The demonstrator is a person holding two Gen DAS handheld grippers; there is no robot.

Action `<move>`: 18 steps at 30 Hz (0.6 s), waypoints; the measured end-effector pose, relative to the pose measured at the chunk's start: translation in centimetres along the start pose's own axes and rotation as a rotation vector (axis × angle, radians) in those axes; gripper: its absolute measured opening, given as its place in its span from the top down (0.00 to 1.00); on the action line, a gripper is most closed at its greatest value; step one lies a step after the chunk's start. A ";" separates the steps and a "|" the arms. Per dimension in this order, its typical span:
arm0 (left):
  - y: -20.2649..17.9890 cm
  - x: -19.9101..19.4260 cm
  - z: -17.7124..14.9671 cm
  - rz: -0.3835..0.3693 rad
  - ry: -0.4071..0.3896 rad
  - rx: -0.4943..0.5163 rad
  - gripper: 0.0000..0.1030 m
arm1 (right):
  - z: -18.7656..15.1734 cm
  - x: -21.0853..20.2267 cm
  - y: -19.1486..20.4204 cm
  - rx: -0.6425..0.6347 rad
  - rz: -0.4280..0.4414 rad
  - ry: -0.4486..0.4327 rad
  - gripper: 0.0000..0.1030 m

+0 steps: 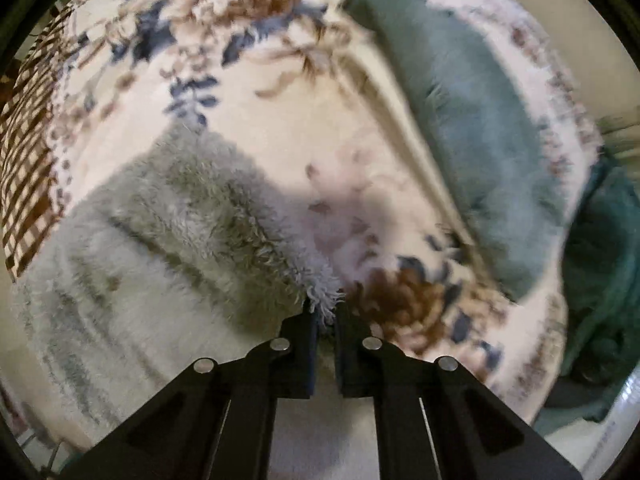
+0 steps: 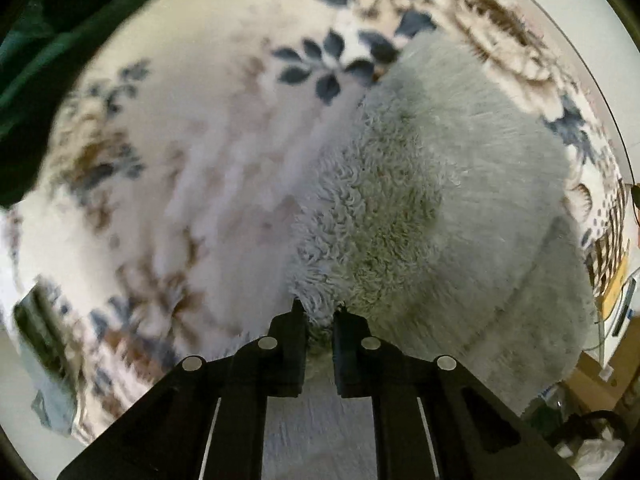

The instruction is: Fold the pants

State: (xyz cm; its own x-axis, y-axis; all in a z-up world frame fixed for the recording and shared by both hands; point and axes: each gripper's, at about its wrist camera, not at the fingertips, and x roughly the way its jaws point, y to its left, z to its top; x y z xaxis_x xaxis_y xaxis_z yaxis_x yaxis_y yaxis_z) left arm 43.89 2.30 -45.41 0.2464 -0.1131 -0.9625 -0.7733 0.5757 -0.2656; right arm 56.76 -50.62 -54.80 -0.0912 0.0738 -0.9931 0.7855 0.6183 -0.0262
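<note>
Floral blanket: pants pinched in both hand-held grippers.

The left gripper is pinching a fringe of the fluffy pale grey pants, its black fingers standing nearly closed with only a narrow gap filled by pile. The right gripper is likewise clamping the edge of the pants, its fingers drawn close together on the fleece. Both are pointing forward across the pants, tips buried in the edge nearest the cameras.
</note>
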 end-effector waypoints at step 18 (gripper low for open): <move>25.0 -1.3 -11.6 -0.016 0.137 -0.021 0.96 | -16.0 -2.6 -21.8 -0.061 -0.116 -0.038 0.90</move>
State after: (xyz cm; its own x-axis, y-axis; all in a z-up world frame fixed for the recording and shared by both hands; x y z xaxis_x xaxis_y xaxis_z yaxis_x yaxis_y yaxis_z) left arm 17.43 7.47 -51.43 0.1784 -0.2322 -0.9562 -0.7821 0.5563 -0.2810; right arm 30.08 -51.75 -49.81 -0.1554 -0.0296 -0.9874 0.7321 0.6677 -0.1352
